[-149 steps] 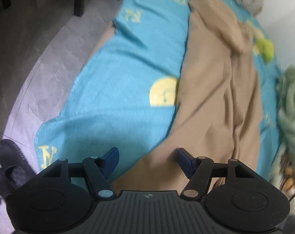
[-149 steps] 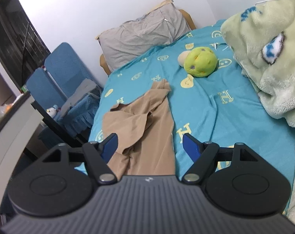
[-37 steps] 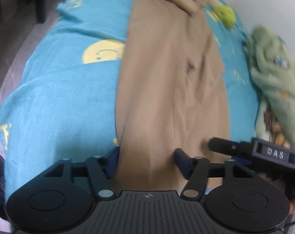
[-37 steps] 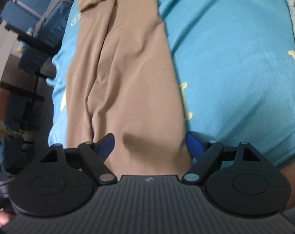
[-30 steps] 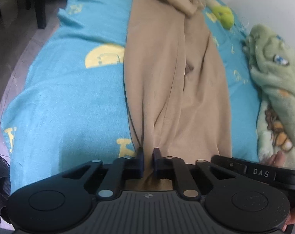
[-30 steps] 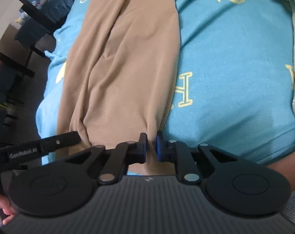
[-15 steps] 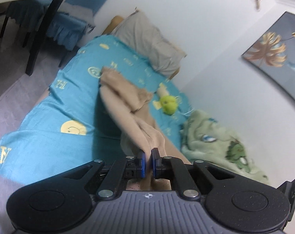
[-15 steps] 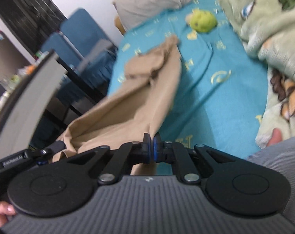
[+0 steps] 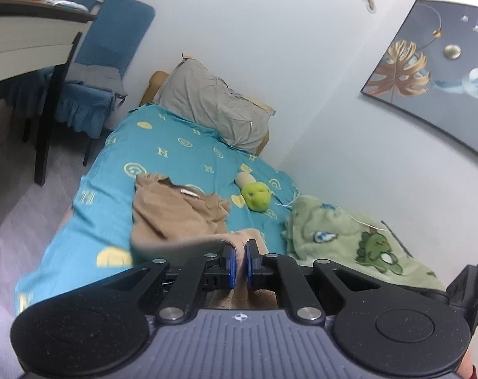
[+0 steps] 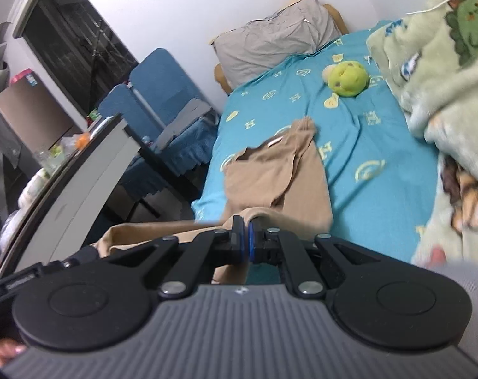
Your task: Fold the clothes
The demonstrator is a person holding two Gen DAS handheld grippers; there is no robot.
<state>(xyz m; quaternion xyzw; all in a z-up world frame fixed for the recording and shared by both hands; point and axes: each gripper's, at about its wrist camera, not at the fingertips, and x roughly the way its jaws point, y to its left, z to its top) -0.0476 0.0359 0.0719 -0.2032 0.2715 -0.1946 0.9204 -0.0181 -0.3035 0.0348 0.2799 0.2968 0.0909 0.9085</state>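
Tan trousers (image 9: 172, 214) lie lengthwise on the turquoise bed sheet (image 9: 163, 154), the far end bunched in folds. My left gripper (image 9: 239, 263) is shut on the near hem, lifted off the bed. In the right wrist view the same trousers (image 10: 280, 177) stretch away from my right gripper (image 10: 244, 241), which is shut on the other corner of the near hem. The cloth sags between the two grippers. The left gripper's body (image 10: 21, 279) shows at the lower left of the right wrist view.
A green plush toy (image 9: 256, 195) and a grey pillow (image 9: 213, 104) sit farther up the bed. A pale green dinosaur blanket (image 9: 349, 237) covers the right side. Blue chairs (image 9: 106, 63) and a white table (image 10: 81, 183) stand left of the bed.
Both grippers closed on the near hem of the trousers and rose, lifting that end off the bed and carrying it toward the far end. Both views tilted up from the sheet to the room.
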